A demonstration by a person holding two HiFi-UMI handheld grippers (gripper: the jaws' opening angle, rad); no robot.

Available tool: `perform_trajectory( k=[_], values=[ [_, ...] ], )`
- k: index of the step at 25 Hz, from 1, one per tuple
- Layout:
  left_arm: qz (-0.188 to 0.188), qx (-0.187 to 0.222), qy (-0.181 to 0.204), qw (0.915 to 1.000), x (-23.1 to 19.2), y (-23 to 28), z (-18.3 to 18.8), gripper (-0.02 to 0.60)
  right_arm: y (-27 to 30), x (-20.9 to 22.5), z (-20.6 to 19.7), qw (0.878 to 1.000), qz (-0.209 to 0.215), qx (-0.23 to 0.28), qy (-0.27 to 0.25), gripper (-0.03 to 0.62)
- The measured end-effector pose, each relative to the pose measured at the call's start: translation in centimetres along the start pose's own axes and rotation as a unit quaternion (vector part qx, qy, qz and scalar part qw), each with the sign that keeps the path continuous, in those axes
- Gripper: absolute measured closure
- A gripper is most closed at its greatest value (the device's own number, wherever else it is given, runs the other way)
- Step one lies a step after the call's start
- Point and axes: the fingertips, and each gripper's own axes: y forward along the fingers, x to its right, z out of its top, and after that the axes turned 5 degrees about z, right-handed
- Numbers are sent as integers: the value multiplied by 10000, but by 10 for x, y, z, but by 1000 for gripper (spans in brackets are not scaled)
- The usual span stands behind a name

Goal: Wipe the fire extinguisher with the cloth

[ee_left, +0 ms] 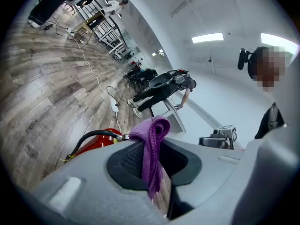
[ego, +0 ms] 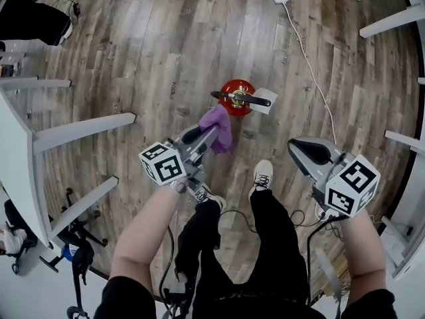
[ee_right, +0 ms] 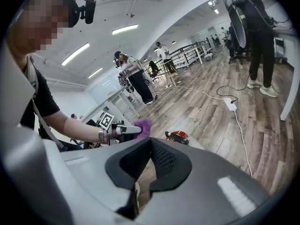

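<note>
**Cloth in Hand, Wiping Not Yet Begun**

The left gripper (ego: 211, 135) is clamping the purple cloth (ego: 218, 126) between narrowly parted jaws. A fold is bunching above the pads and the rest is hanging below them.

The right gripper (ee_right: 149, 161) is holding nothing, and its jaws are resting fully together. It is hanging off to the right, well apart from the work.

The red fire extinguisher (ego: 238, 98) is standing upright on the wooden floor (ego: 153, 38), just ahead of the person's shoes. Its black handle is lying across the top.

In the head view the cloth is hanging just beside the extinguisher's near edge. Whether the two are touching cannot be told.

Assessment: the cloth is secured, so the pick-up appears done. No wiping contact is showing on the body or the top. The whole of the wiping is judged to be outstanding.
</note>
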Motion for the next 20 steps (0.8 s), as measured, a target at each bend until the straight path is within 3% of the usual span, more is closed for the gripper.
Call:
perform_trajectory(
  k=[5, 9, 14, 20],
  values=[
    [-57, 563, -213, 9982, -79, 39, -14, 518, 30, 36, -44, 9993, -150, -110, -328, 589],
    [-359, 854, -108, 9956, -111, 67, -36, 518, 42, 70, -72, 9981, -291, -149, -522, 589],
    [-1308, 1763, 227, 9753, -116, 70, -34, 517, 62, 118, -98, 9944, -542, -98, -897, 589],
    [-1985, 2319, 87, 9522, -136, 63, -35, 511, 102, 161, -125, 9888, -619, 24, -1357, 589]
  ],
)
